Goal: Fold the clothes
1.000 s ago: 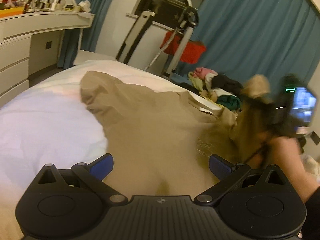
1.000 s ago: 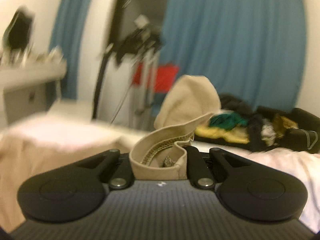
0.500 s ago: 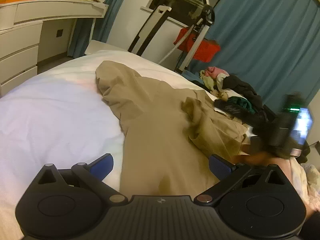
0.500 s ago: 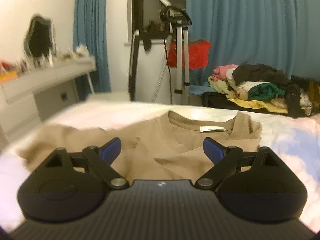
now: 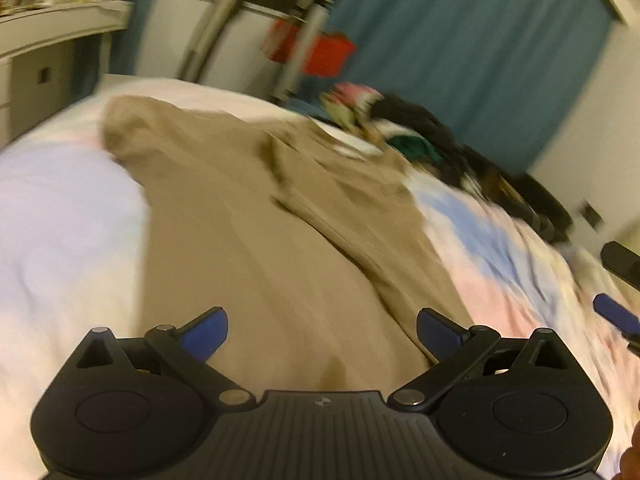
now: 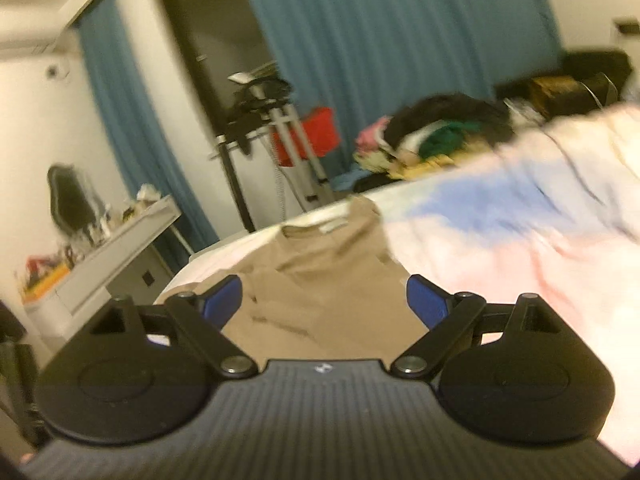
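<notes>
We see the tan shirt (image 5: 280,240) lying crumpled on the bed (image 5: 60,220), both the left gripper (image 5: 322,332) and right gripper (image 6: 324,300) with fingers spread, empty. Only the right view shows the mirror (image 6: 70,200) over the desk (image 6: 120,252).

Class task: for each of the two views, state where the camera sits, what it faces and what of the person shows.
Left wrist: on the left hand-held gripper, open over the crumpled tan T-shirt; the right hand-held gripper's blue fingertip at the edge.
Right wrist: on the right hand-held gripper, open, facing the shirt's collar.
Shared: shirt, pastel bedspread, blue curtain, heap of clothes.
</notes>
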Tool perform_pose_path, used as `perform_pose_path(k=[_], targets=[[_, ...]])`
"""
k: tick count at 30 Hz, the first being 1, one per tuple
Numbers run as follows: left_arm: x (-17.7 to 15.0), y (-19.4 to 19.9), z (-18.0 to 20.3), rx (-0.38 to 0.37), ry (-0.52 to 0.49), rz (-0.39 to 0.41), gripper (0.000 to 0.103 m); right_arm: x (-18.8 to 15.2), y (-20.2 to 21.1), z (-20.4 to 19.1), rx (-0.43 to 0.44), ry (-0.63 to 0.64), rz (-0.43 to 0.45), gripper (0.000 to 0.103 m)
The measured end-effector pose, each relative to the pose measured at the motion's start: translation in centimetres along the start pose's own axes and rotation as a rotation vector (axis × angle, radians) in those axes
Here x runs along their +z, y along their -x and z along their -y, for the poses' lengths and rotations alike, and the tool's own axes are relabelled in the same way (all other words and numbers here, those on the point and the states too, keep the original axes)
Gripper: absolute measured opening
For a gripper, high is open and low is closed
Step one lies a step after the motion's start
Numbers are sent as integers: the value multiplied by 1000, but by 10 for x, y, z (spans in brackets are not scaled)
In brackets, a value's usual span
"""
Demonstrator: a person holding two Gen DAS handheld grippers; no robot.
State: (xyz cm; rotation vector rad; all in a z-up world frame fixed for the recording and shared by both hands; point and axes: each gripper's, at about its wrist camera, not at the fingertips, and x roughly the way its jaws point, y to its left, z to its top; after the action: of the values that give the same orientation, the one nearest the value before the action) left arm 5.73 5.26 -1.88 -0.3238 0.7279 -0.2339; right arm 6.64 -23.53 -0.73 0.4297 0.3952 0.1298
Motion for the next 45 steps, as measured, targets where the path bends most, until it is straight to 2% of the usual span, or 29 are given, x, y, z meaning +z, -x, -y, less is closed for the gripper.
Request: perform_pose_path(k=[6, 11, 16, 20, 25, 27, 32, 40, 45], targets=[[-46, -5, 53, -187, -13, -177, 95, -28, 38, 47, -56, -126, 6, 90], [-85, -19, 88, -329, -27, -317, 73, -31, 36, 69, -82, -176, 6, 90], [-112, -39, 100, -320, -45, -396, 65, -36, 37, 80, -61, -240, -4, 90], [-117, -48, 102, -339, -37, -385, 57, -36, 42, 82, -37, -260, -2, 90], [-118, -54, 103, -415, -23, -386, 17, -34, 45, 81, -33, -262, 14, 90], [-117, -54, 106, -439, -30, -384, 11, -34, 45, 81, -36, -268, 15, 90], [-115, -46, 108, -459, -37, -348, 7, -33, 45, 83, -44, -275, 14, 90], [-109, -40, 98, -471, 35, -357, 6, -36, 39, 84, -56, -264, -10, 90], [-103, -27, 93, -468, 36, -351, 6, -37, 35, 84, -77, -241, -16, 90]])
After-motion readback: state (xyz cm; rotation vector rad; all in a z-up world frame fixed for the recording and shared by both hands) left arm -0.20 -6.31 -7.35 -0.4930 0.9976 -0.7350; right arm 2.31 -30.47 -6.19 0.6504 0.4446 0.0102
